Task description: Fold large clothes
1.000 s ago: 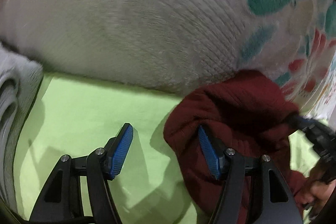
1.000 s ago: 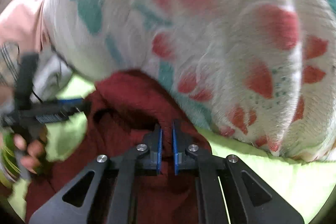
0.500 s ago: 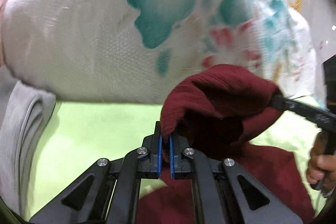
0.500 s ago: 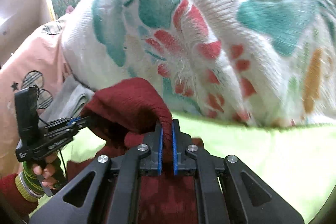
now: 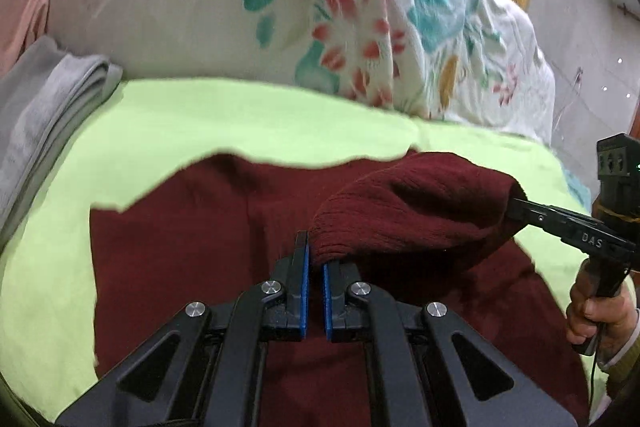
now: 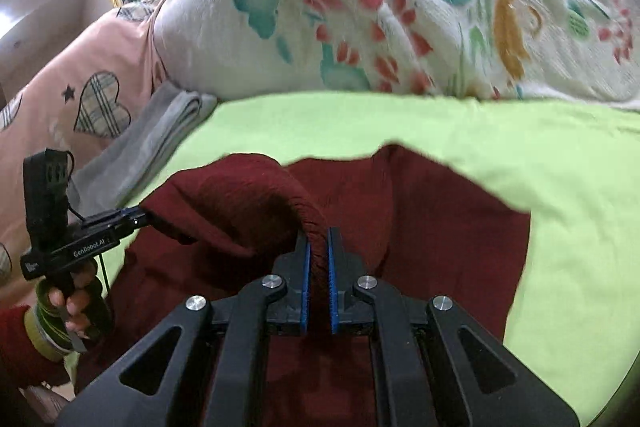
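Whereas a second ago the left gripper [image 5: 314, 267] stood open beside the maroon knit sweater [image 5: 180, 227], it now clamps the folded edge, as does the right gripper [image 6: 318, 255]; both have drawn back from the floral quilt [image 5: 280, 7], carrying the fold toward the person. Judged: a fold in progress. The sweater lies partly flat on the lime-green sheet [image 5: 160, 131], one edge lifted between the grippers. Nearby: folded grey cloth [image 5: 48, 99], pink pillow [image 6: 80, 87]. Nothing obstructs.
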